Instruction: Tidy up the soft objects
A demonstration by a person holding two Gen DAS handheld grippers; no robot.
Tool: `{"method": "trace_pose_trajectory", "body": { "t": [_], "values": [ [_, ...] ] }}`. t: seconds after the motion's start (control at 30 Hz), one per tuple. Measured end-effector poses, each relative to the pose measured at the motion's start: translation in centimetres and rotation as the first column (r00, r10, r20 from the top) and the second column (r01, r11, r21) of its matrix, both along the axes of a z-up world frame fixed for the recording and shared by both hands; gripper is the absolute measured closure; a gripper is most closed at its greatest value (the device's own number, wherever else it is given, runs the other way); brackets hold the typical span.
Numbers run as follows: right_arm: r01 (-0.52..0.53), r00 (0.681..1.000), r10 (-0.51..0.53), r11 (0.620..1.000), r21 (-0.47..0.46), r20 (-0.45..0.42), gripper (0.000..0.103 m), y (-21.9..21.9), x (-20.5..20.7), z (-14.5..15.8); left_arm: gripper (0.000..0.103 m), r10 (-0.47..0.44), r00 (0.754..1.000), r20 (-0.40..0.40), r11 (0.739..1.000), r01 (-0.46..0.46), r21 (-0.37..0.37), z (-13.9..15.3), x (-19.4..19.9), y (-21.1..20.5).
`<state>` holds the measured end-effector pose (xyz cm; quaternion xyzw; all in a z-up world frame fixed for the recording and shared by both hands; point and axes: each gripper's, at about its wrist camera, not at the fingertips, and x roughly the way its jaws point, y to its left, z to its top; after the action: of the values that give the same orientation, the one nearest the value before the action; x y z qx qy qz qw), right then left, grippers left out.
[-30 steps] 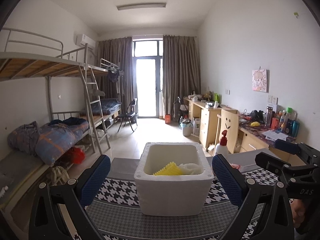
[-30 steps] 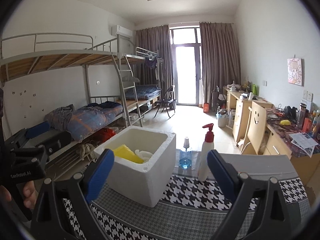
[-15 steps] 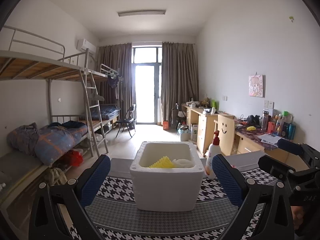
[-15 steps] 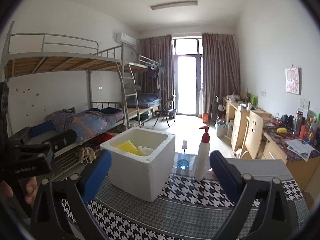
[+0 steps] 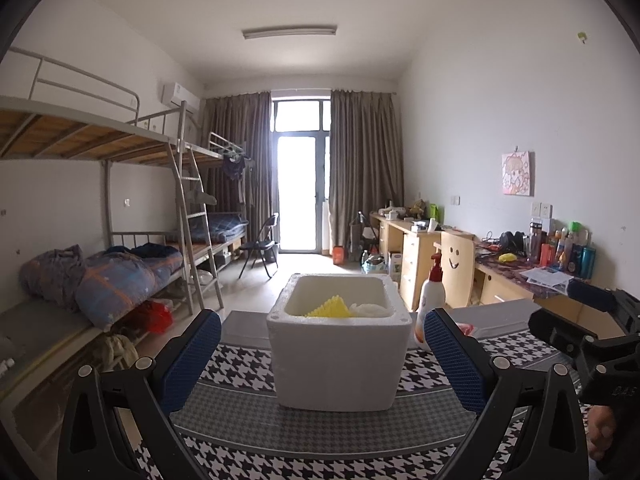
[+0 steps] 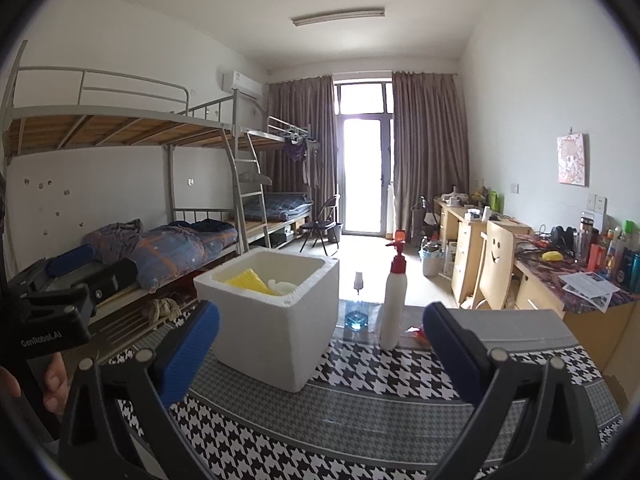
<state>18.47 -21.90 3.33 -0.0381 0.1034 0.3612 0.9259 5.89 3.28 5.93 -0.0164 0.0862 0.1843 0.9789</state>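
Both hand-held grippers — left (image 5: 322,360), right (image 6: 320,354) — are hanging wide open, holding nothing; the yellow sponge (image 5: 330,307) in the foam box (image 5: 340,360) is looking light and squashy, so pinching its top edge gently seems best.

Left tool (image 5: 322,354), right tool (image 6: 320,350): black frames, blue ribbed pads, silver screws, white lettering.

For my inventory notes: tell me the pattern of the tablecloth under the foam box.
Black-and-white houndstooth tablecloth, with grey bands; clearest in the right wrist view.
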Motion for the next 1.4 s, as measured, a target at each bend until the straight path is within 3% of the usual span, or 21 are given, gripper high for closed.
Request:
{"method": "trace_pose_trajectory", "body": {
  "t": [0.37,0.73,1.4],
  "values": [
    [0.045,0.999,-0.045,0.999,0.025,0.006,0.001,-1.7,-1.4,-1.6,0.001,0.012,1.0,0.022,1.0,-0.012,0.001,-1.1,-0.9,-0.6],
    [0.062,0.997,-0.06,0.997,0.047,-0.044,0.001,-2.6,-0.8,-3.3,0.001,-0.017,1.0,0.013,1.0,0.017,0.001,-2.7,-1.1,-1.2],
    [0.101,0.995,-0.102,0.994,0.029,0.011,0.001,-2.5,-3.0,-5.0,0.001,-0.02,1.0,0.01,1.0,0.02,-0.018,-4.4,-2.3,-0.8]
  ]
}}
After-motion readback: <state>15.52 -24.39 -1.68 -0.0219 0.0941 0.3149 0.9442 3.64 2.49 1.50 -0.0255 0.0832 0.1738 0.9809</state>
